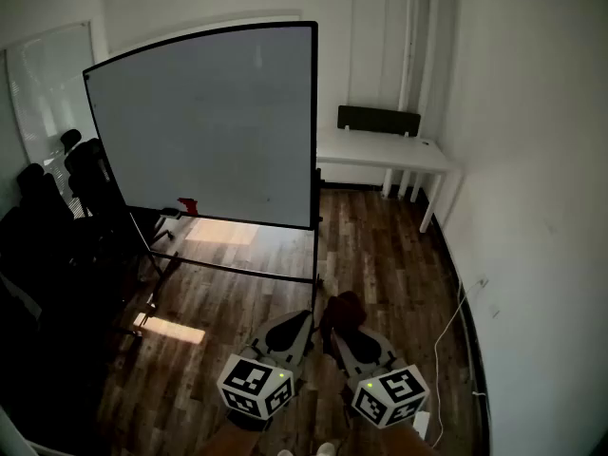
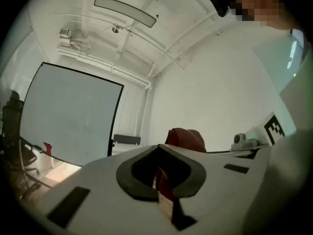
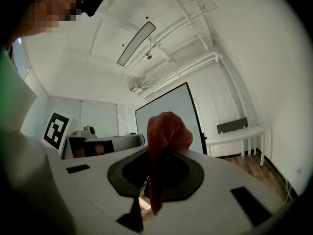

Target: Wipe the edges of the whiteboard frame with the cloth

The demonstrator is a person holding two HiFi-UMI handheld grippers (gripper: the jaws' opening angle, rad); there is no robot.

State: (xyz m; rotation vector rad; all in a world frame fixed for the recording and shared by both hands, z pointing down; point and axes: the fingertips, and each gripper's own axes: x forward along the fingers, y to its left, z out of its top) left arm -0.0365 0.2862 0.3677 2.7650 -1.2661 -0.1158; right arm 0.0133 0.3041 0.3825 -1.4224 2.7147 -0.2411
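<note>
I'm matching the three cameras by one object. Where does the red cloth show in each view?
Head view: cloth low centre, at the tip of the right gripper.
Left gripper view: cloth mid-frame, just beyond the left gripper.
Right gripper view: cloth at centre, pinched in the jaws and standing up.
Shared landmark: the whiteboard, behind the cloth.

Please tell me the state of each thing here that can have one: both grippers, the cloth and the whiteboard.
Right gripper: shut on the cloth.
Cloth: pinched between the jaws, bunched above them, not touching the board.
Left gripper: shut, apparently holding nothing.
Whiteboard: upright on its stand, neither gripper touching it.
</note>
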